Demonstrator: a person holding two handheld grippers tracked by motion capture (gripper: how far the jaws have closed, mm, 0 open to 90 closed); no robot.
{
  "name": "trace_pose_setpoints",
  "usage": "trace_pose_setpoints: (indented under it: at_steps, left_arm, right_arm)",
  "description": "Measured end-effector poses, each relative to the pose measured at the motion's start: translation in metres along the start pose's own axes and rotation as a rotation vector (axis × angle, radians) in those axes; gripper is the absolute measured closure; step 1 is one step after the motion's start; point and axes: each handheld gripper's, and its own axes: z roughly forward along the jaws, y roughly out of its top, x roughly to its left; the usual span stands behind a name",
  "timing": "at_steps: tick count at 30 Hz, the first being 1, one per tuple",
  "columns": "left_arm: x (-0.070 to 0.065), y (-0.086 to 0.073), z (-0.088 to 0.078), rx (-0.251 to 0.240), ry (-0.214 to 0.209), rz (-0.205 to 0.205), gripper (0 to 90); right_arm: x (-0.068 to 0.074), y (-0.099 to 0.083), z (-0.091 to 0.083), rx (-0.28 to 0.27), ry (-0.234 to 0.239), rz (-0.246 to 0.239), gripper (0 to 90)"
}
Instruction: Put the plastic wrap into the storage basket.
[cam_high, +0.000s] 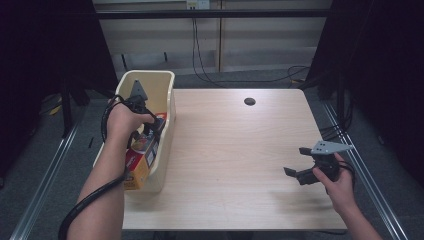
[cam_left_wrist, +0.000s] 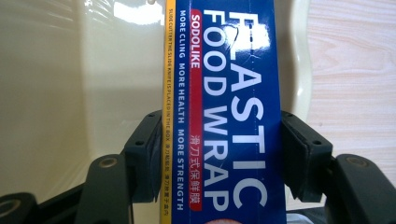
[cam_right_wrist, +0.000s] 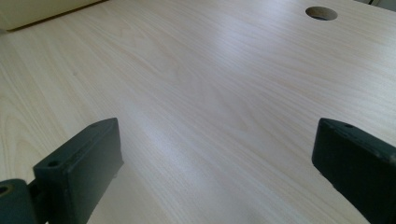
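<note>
Blue plastic-wrap box (cam_left_wrist: 229, 121) sits pinched between my left gripper (cam_left_wrist: 224, 158) jaws, inside the cream plastic bin (cam_high: 167, 90) at the table's left edge. My right gripper (cam_high: 302, 162) hovers near the light wooden table's (cam_high: 235, 150) right edge, jaws spread around nothing.

My left tool (cam_left_wrist: 217, 154) is reaching forward with its jaws clamped; my right tool (cam_high: 300, 162) hangs low, jaws spread wide.

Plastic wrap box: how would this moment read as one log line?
left claw shut on plastic wrap box in cream bin | right claw open over table
</note>
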Motion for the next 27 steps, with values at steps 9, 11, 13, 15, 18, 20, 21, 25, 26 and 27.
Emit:
trace_pose_setpoints:
  at_steps: [9, 11, 13, 15, 18, 20, 21, 25, 26, 27]
  left_arm:
    - [0.005, 0.003, 0.008, 0.001, 0.001, 0.0, 39.5]
    - [0.007, 0.003, 0.009, 0.009, -0.006, -0.004, 39.4]
    - [0.007, 0.003, 0.011, 0.011, -0.011, -0.006, 39.3]
    - [0.007, 0.003, 0.012, 0.006, -0.008, -0.008, 39.0]
    - [0.009, 0.003, 0.012, -0.007, 0.007, 0.016, 38.6]
    - [0.01, 0.003, 0.01, -0.009, -0.015, 0.0, 38.4]
    - [0.011, 0.003, 0.008, -0.016, -0.022, -0.002, 38.1]
    - [0.013, 0.003, -0.002, -0.06, -0.062, -0.014, 37.7]
    - [0.013, 0.003, -0.002, -0.06, -0.062, -0.014, 37.0]
    - [0.011, 0.003, -0.008, -0.069, -0.076, -0.015, 36.8]
  right_arm:
    - [0.0, 0.0, 0.001, -0.001, -0.001, -0.005, 1.2]
    - [0.001, 0.0, 0.001, -0.002, -0.003, -0.006, 1.2]
    - [0.0, 0.0, 0.0, -0.003, -0.004, -0.007, 1.2]
    - [0.0, 0.0, 0.0, -0.004, -0.002, -0.007, 1.2]
    - [0.001, 0.0, 0.001, 0.002, -0.002, -0.006, 1.2]
    - [0.001, 0.0, 0.001, 0.001, 0.0, -0.007, 1.2]
    - [0.001, 0.0, 0.002, 0.002, 0.0, -0.009, 1.2]
    - [0.001, 0.0, 0.002, 0.0, 0.0, -0.009, 1.3]
    - [0.001, 0.0, 0.002, 0.0, 0.0, -0.009, 1.3]
    - [0.001, 0.0, 0.001, -0.003, 0.0, -0.005, 1.2]
